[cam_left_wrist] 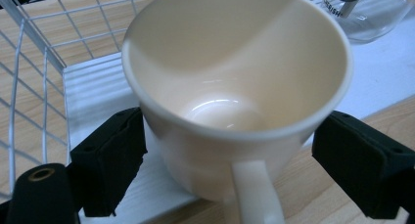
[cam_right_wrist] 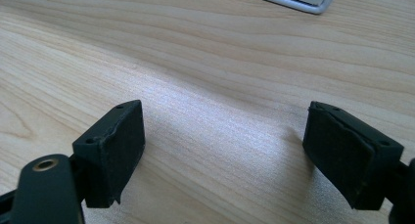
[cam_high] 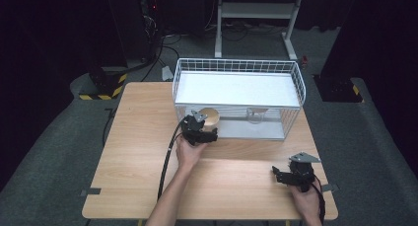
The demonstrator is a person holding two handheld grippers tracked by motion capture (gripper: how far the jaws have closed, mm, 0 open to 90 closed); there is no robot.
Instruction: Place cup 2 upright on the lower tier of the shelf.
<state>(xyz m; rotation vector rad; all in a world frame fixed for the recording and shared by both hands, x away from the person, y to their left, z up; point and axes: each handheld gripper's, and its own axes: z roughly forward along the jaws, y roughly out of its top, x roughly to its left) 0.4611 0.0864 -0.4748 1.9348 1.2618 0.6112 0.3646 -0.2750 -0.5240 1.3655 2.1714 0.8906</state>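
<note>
Between the two black pads of the left gripper (cam_left_wrist: 230,155) sits a cream, round cup with a handle (cam_left_wrist: 235,87). The left pad (cam_left_wrist: 110,158) is right against the cup's side, but the right pad (cam_left_wrist: 359,160) stands a little away from it, so the jaws are loose around the cup and not squeezing it. The cup leans with its open mouth toward the camera on that gripper, and its handle points back between the pads. Under the cup is the white floor of a white wire basket (cam_high: 296,78), close to its front edge. Past the pads, farther into the basket, stands a clear glass thing (cam_left_wrist: 367,13).

From the high view, the left hand (cam_high: 190,154) reaches forward with a straight forearm and holds its gripper at the basket's front left corner. The right hand (cam_high: 305,201) rests low near the table's right front corner. The right gripper (cam_right_wrist: 222,150) points left across the wood, its jaws spread wide with nothing but bare wood between them.

Both hands work over a light wooden table (cam_high: 138,157). Around it is a grey floor (cam_high: 49,152), and the room behind is dark. A white metal stand (cam_high: 256,11) is at the back, and yellow and black striped feet (cam_high: 106,85) sit on the floor.
</note>
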